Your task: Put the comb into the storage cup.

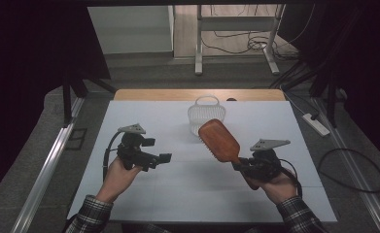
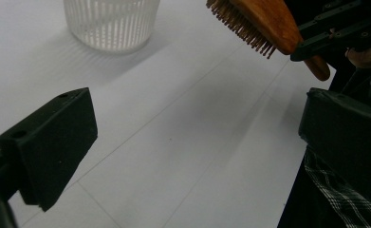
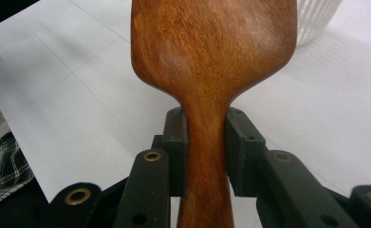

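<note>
Nearest the person, at about five o'clock on the white surface (image 1: 144, 194), the right claw (image 1: 239, 165) is clamped on the neck of a wooden hairbrush (image 1: 219, 141), its pads pressed against either side of the handle where it widens into the paddle. The brush is held off the surface, its head slanting up toward eleven o'clock and its bristles turned toward the left. At about eight o'clock the left claw (image 1: 164, 158) hangs above the surface with its jaws well apart and nothing between them, pointing toward three o'clock. Farther off, near twelve o'clock, a white slatted basket (image 1: 207, 114) stands upright, just beyond the brush head. The step in hand looks like carrying the brush toward that basket; the next move would likely call for lifting the head over the rim and tipping it down inside before letting go. The handle's end is hidden under the right claw and hand, and the basket's inside cannot be made out.
</note>
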Available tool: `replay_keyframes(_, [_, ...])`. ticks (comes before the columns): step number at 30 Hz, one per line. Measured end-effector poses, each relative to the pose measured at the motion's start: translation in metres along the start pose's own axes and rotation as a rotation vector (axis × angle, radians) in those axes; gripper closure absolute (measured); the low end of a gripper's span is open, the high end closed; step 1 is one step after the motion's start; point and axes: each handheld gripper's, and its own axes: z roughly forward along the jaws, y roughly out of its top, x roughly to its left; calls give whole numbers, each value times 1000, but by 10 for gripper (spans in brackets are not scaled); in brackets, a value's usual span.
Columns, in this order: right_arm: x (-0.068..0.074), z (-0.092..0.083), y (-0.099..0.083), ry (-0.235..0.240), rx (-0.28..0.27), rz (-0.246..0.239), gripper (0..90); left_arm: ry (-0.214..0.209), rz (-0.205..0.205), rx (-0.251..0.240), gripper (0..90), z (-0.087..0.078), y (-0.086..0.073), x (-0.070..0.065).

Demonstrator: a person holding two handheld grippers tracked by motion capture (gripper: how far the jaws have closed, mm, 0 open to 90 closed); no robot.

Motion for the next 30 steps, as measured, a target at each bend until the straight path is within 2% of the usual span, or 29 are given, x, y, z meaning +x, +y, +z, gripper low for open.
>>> replay_keyframes(7, [5,3,2,7,-12,-3,720,-29,10,1,0,8,8,-4])
replay_keyframes(19, [15,8,6,24,-34,-20,720,-121,-23,-22,0,29,17,-4])
replay_keyframes(30, [24,13,9,51,-56,-28,720,-163,-35,-30,0,45,21,-4])
